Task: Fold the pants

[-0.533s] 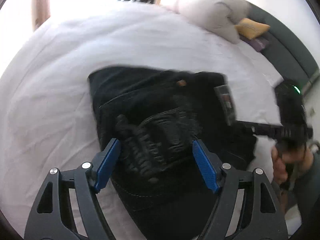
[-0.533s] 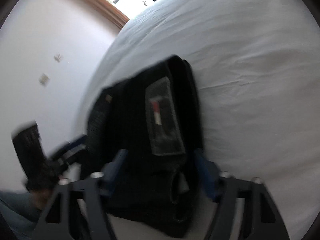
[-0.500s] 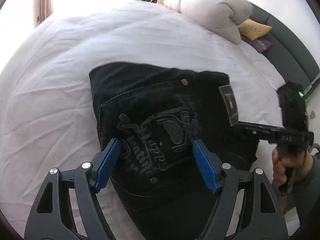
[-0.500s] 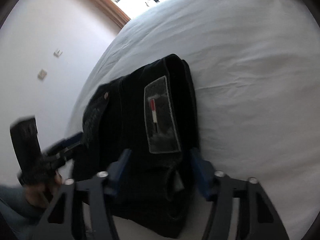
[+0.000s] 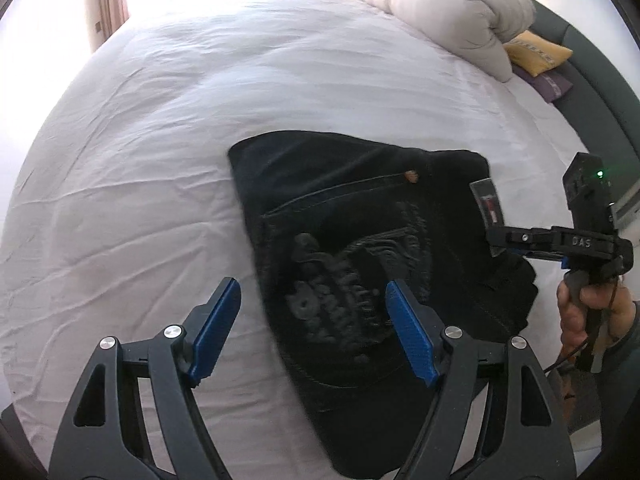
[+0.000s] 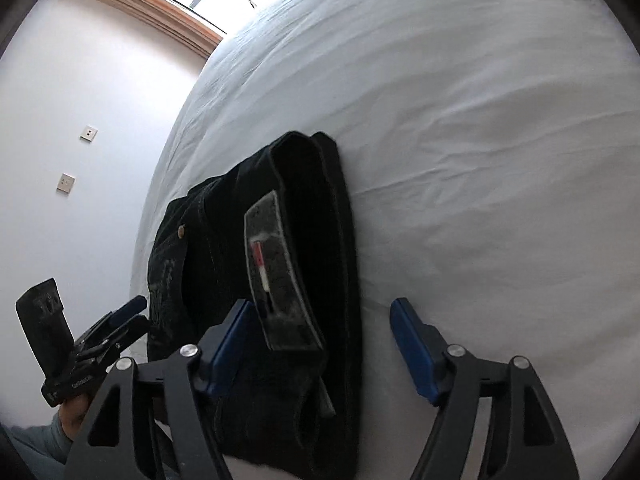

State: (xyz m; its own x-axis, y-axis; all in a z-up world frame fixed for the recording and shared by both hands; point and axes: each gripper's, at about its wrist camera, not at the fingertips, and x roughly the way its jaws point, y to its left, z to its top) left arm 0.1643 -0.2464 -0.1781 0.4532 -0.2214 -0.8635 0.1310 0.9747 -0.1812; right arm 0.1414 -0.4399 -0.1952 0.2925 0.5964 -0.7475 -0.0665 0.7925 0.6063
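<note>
- Left claw (image 5: 312,332) stands wide open, holding nothing, its blue fingers (image 5: 412,336) straddling the near left edge of the pants (image 5: 360,248); we cannot tell whether the tips touch cloth or hang just above it.
- Right claw (image 6: 322,350) is likewise spread and empty, poised over the waistband side, one pad over the dark cloth, the other over bare sheet.
- Pants lie on the white bed (image 5: 160,160) as a compact black bundle, near the edge where we stand. Back pocket with embroidered lettering faces up; the brand patch (image 6: 280,280) sits along the waistband.
- Layers show stacked at the far edge in the right wrist view, so we judge the garment already folded at least once.
- Step in hand, by our reading: late in the fold, with both claws free, either squaring the bundle or lining up one last fold.
- Next move calls for closing each claw on all stacked layers at one edge, not just the top ply, then lifting both sides evenly.
- Pillow (image 5: 452,12) and cushions (image 5: 536,56) sit well apart at the headboard.
</note>
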